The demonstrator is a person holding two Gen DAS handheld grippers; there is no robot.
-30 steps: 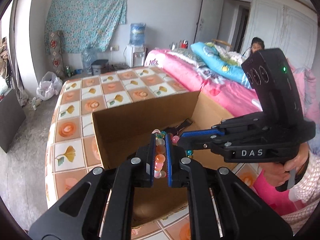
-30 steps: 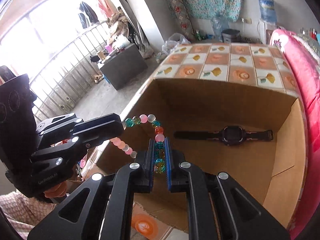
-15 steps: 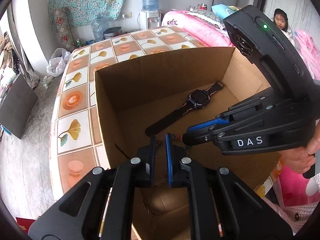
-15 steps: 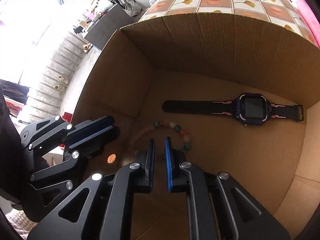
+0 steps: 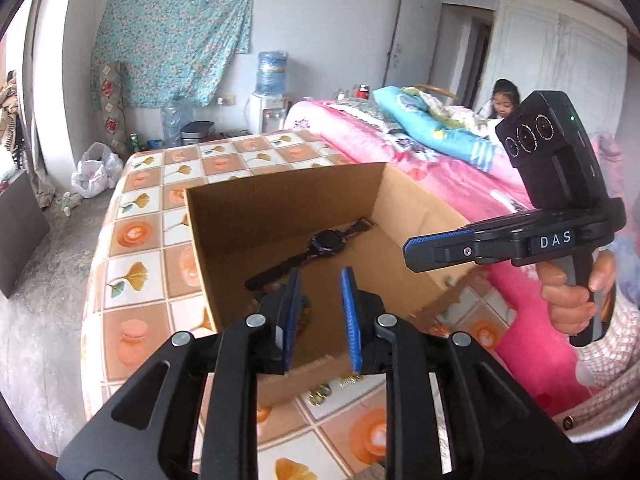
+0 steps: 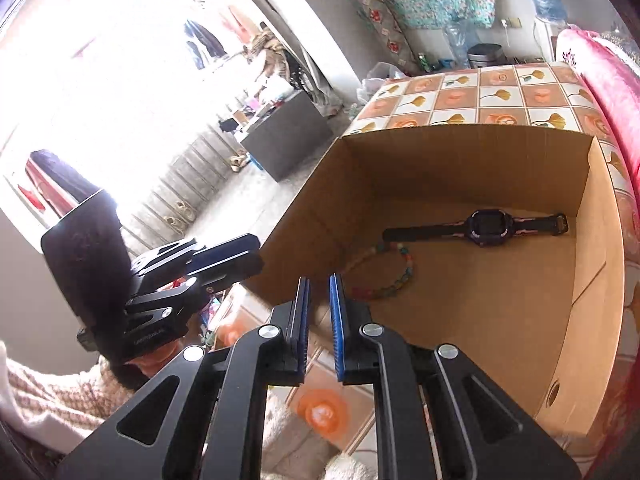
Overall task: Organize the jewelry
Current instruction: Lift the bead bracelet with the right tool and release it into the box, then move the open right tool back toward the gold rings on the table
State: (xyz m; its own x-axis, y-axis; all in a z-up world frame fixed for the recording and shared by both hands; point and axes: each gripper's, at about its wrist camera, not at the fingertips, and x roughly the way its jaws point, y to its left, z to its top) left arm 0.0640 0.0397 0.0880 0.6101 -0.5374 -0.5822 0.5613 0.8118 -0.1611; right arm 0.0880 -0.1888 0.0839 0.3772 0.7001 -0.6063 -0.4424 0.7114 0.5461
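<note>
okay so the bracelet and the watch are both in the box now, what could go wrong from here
1. The bead bracelet lies with one end right by the watch strap; a later grab for either could drag both.
2. In the left wrist view, loose small items sit on the table just outside the cardboard box; a low pass by the open left gripper might knock them.
3. The right gripper hangs above the box's near wall and could clip it.

Water dispenser (image 5: 267, 96) against wall; floral cloth (image 5: 172, 36) hanging left of it, pink bed (image 5: 400, 148) right.
</note>
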